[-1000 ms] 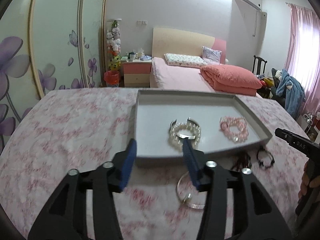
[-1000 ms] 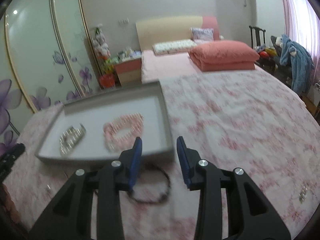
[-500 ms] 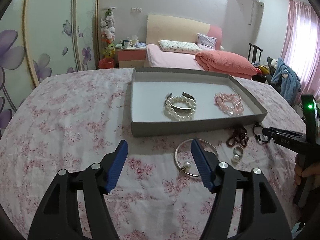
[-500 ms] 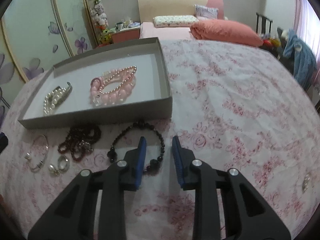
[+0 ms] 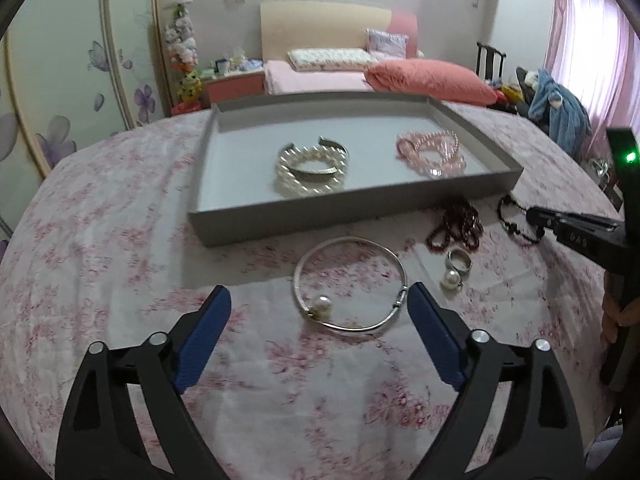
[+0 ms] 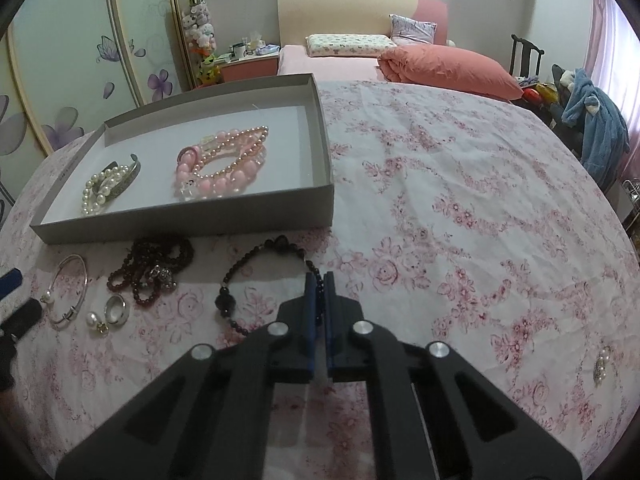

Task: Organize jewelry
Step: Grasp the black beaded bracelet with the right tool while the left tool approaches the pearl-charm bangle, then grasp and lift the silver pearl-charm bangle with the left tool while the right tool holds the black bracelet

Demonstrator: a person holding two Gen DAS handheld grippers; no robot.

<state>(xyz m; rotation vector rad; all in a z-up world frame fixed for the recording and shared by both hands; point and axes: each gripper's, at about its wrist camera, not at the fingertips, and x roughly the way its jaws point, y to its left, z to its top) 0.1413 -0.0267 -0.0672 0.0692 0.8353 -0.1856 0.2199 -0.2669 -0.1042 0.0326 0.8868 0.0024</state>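
A grey tray point(image 5: 352, 204) point(image 6: 200, 216) on the floral cloth holds a pearl bracelet with a silver cuff point(image 5: 312, 168) point(image 6: 108, 184) and a pink bead bracelet point(image 5: 434, 152) point(image 6: 220, 168). In front of it lie a silver bangle with a pearl point(image 5: 348, 288) point(image 6: 70, 292), a dark red bead strand point(image 5: 456, 224) point(image 6: 154, 272), a ring and a pearl point(image 5: 456, 268) point(image 6: 108, 314), and a black bead bracelet point(image 6: 256, 280) point(image 5: 516, 216). My left gripper point(image 5: 320, 308) is open around the bangle's near side. My right gripper point(image 6: 319, 280) is shut on the black bracelet's right side.
A small silver and pearl piece point(image 6: 602, 364) lies alone on the cloth at the far right. Beyond the table are a bed with a pink quilt point(image 6: 448, 68), a nightstand point(image 6: 248, 64), floral wardrobe doors point(image 6: 72, 60) and a chair with clothes point(image 6: 592, 120).
My left gripper pulled back from the tray, lowered toward the silver bangle and opened wider. My right gripper came down over the black bracelet and closed on it.
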